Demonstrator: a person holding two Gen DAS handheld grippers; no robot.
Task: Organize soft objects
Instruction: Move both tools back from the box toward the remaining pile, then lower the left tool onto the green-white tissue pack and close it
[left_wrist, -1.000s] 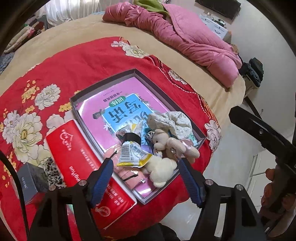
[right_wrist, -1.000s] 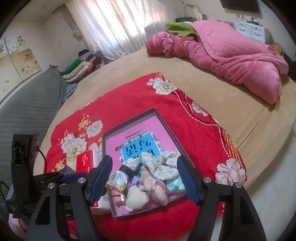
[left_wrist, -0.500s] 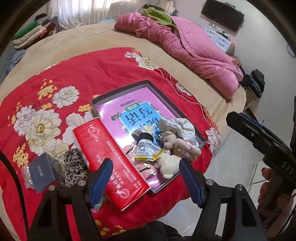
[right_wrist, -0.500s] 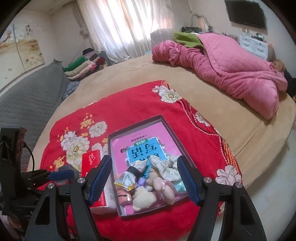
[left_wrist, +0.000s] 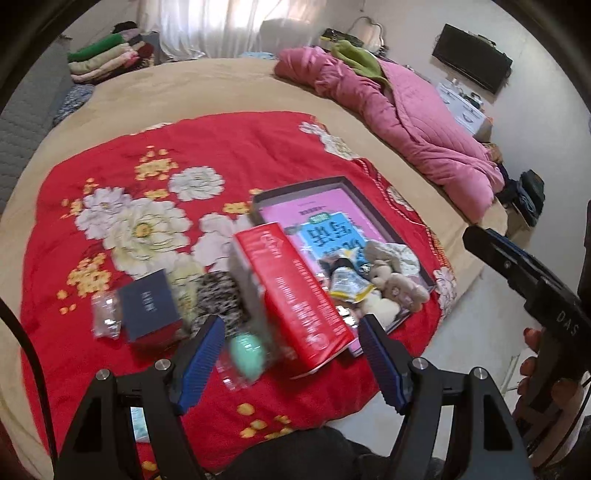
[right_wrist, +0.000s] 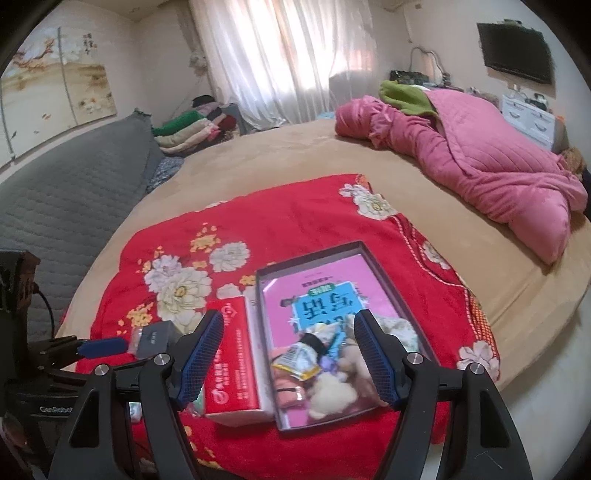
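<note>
A shallow dark box (left_wrist: 354, 192) (right_wrist: 391, 288) with a pink book in it lies on a red floral blanket (left_wrist: 229, 147) (right_wrist: 295, 218). At its near end sit small plush toys (left_wrist: 395, 288) (right_wrist: 332, 391), a pale scrunchie (left_wrist: 402, 254), and a yellow snack packet (left_wrist: 347, 286) (right_wrist: 299, 360). A red box (left_wrist: 295, 295) (right_wrist: 232, 362) lies beside it on the left. Further left lie a leopard-print soft item (left_wrist: 221, 291), a mint-green object (left_wrist: 247, 350) and a dark card (left_wrist: 147, 302) (right_wrist: 155, 338). My left gripper (left_wrist: 291, 358) hovers open above the red box. My right gripper (right_wrist: 288, 360) hovers open over the box's near end.
The blanket covers a round tan bed (right_wrist: 280, 155). A pink quilt (left_wrist: 406, 122) (right_wrist: 480, 162) is heaped at the far right. Folded clothes (right_wrist: 192, 129) are stacked at the back. Grey padding (right_wrist: 66, 188) runs along the left. The bed edge and floor (left_wrist: 472, 332) lie to the right.
Both grippers have pulled back and risen, and both views now take in more of the bed. The left view has swung left, bringing the card and leopard-print item into sight. Nothing was picked up.
</note>
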